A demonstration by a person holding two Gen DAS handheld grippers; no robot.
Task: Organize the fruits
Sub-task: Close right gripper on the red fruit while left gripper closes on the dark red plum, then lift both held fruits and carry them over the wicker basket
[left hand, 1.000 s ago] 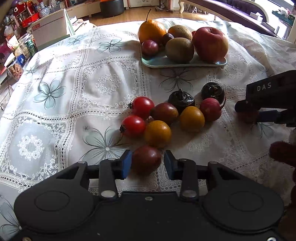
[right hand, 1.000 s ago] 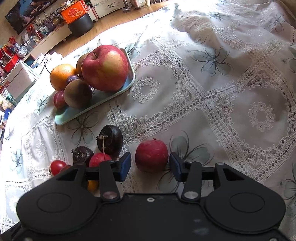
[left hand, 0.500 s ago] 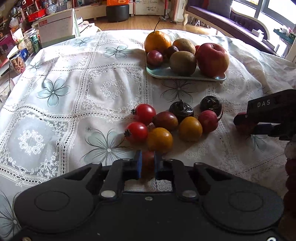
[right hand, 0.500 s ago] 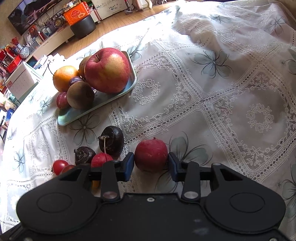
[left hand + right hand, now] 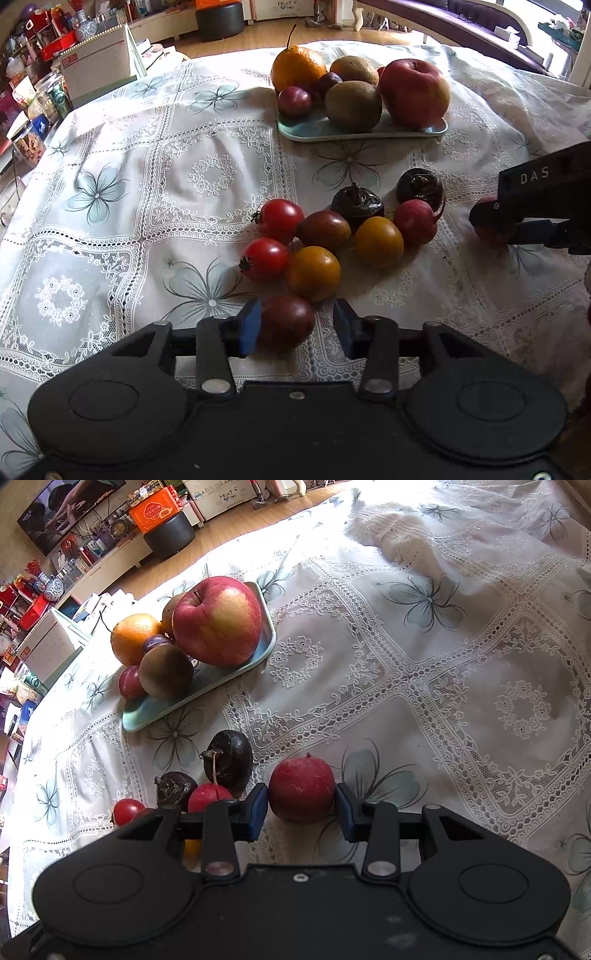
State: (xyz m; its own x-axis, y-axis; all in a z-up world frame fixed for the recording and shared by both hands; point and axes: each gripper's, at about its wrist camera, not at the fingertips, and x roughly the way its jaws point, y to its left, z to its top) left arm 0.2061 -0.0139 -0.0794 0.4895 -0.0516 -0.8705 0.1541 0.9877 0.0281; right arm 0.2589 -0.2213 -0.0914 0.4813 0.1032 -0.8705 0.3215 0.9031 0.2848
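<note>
Now my left gripper [image 5: 295,328] stands released again after clamping half a second ago, its left pad touching the dark plum [image 5: 286,322], which rests on the cloth between the jaws, so that pick must be retried. My right gripper [image 5: 299,812] has narrowed until both pads just meet the matte red fruit [image 5: 301,789] between them. Beyond the jaws, the tray [image 5: 317,130] waits.
</note>
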